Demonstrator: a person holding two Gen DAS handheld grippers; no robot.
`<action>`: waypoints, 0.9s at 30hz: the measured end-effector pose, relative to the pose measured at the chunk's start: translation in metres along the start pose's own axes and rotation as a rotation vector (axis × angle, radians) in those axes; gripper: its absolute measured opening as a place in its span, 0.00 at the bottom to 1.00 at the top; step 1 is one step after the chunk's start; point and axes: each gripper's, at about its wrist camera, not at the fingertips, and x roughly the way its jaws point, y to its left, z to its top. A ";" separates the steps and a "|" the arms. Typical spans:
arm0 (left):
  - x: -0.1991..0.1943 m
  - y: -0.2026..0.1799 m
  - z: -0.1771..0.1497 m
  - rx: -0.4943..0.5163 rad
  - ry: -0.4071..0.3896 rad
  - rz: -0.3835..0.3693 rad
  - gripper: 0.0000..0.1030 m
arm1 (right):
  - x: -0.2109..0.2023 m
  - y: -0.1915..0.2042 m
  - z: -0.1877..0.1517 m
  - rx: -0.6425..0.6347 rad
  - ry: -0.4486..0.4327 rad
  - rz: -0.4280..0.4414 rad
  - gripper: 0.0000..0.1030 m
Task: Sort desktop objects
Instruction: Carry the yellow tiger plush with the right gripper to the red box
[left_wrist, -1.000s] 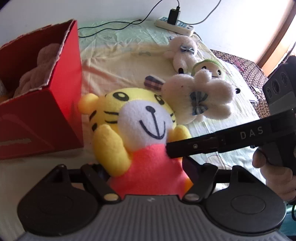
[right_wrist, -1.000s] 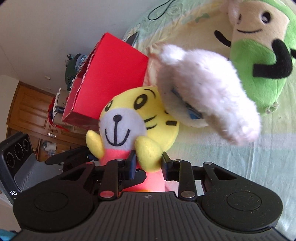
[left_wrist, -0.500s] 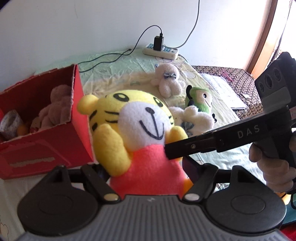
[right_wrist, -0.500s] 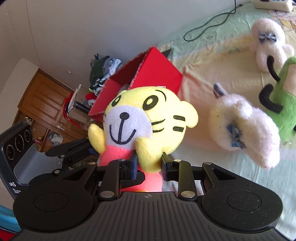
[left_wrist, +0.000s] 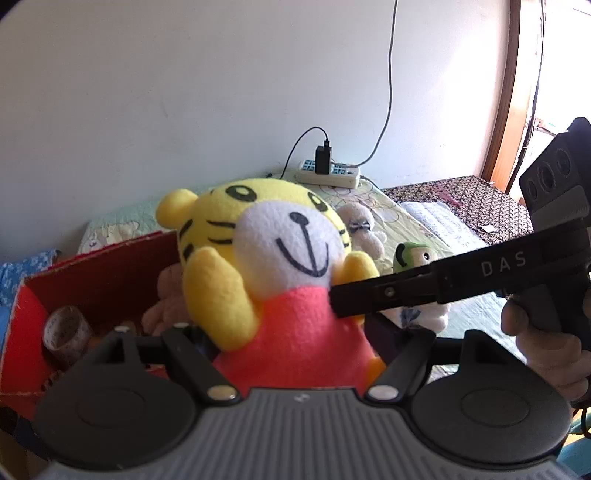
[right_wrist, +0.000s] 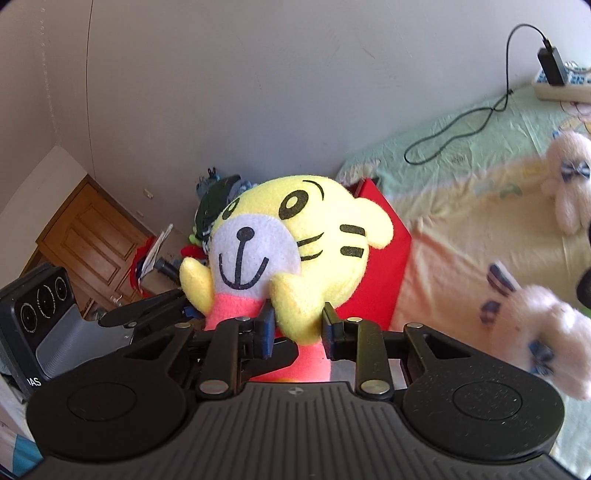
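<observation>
A yellow tiger plush (left_wrist: 280, 266) in a pink shirt is held up in the air by both grippers. My left gripper (left_wrist: 295, 350) is shut on its pink body. My right gripper (right_wrist: 297, 332) is shut on its yellow arm; its finger (left_wrist: 388, 295) crosses the left wrist view. The tiger plush (right_wrist: 291, 236) hangs beside and above an open red box (left_wrist: 92, 280), which also shows in the right wrist view (right_wrist: 384, 266).
The box holds a brown plush (left_wrist: 166, 306) and a tape roll (left_wrist: 66, 332). On the bed sheet lie two white plush toys (left_wrist: 364, 229) (right_wrist: 535, 332) and a green one (left_wrist: 413, 254). A power strip (left_wrist: 328, 173) with cables lies by the wall.
Both grippers have lifted the tiger plush higher off the bed and toward the red box. The box's inside now shows in the left wrist view.
</observation>
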 end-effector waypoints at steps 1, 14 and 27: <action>-0.003 0.008 0.002 0.004 -0.011 -0.002 0.75 | 0.006 0.006 0.002 -0.001 -0.013 -0.003 0.28; -0.019 0.136 -0.005 0.014 -0.053 0.057 0.75 | 0.124 0.065 0.015 -0.071 -0.076 -0.036 0.28; 0.003 0.224 -0.029 -0.048 0.022 0.093 0.75 | 0.217 0.082 0.008 -0.051 -0.023 -0.064 0.28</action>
